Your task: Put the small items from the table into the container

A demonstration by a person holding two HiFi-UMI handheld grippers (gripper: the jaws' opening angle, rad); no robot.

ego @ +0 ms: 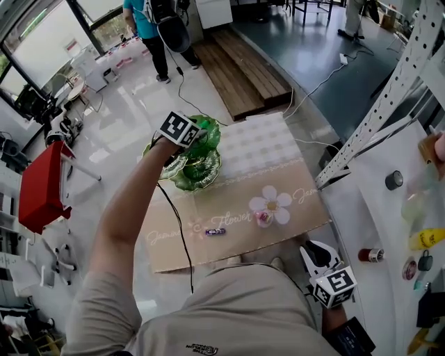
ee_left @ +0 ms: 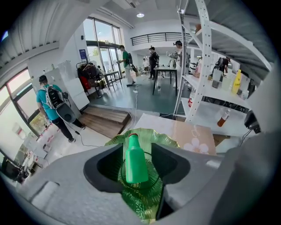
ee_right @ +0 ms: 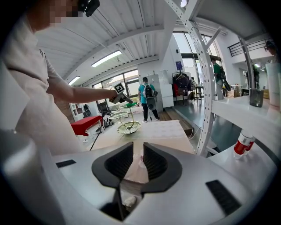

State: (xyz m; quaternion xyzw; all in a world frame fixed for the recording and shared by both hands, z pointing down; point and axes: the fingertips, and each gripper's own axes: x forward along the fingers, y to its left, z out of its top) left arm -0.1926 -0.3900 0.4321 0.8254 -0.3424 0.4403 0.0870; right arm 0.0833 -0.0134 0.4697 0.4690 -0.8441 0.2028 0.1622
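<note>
A small green bottle (ee_left: 135, 160) hangs upright between the jaws of my left gripper (ee_left: 137, 147), with a thin gap showing on each side of it. That gripper (ego: 189, 142) is above the top dish of a green glass tiered stand (ego: 200, 171), the container, at the table's far left. On the tan flower-print mat (ego: 306, 208) lie a small purple item (ego: 215, 231) and a pink item (ego: 263, 217). My right gripper (ego: 314, 254) stays low at the near right corner. Its jaws (ee_right: 138, 151) stand a narrow slit apart with nothing in them.
A white perforated shelf rack (ego: 389, 90) runs along the right, holding a red-banded spool (ego: 370, 255), a yellow bottle (ego: 425, 238) and a cup (ego: 394, 180). A red seat (ego: 42, 186) stands on the floor at left. A person with a backpack (ego: 149, 21) stands far back by a wooden platform (ego: 243, 66).
</note>
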